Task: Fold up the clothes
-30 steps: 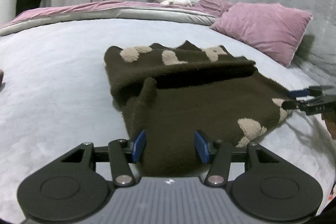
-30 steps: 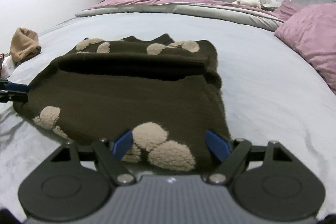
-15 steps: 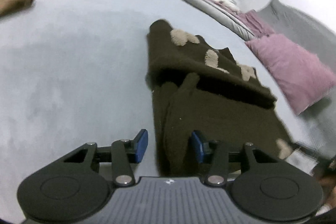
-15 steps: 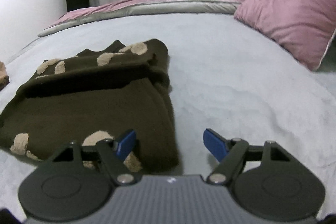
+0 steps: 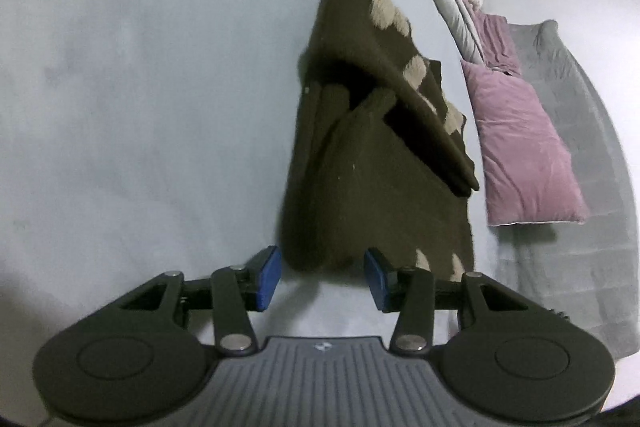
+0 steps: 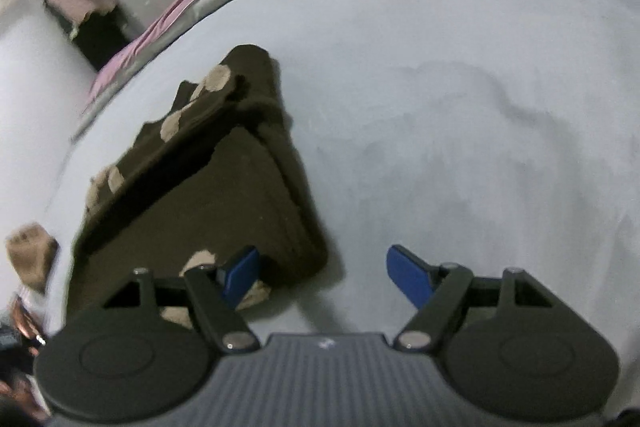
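The brown garment lies partly folded on the bed, long axis running away from you. Your left gripper and right gripper, both wide open and empty, straddle its near corners; neither is clearly nearer.

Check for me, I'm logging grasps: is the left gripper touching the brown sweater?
Apart. The left wrist view shows the left gripper open, bedsheet visible before the sweater hem.
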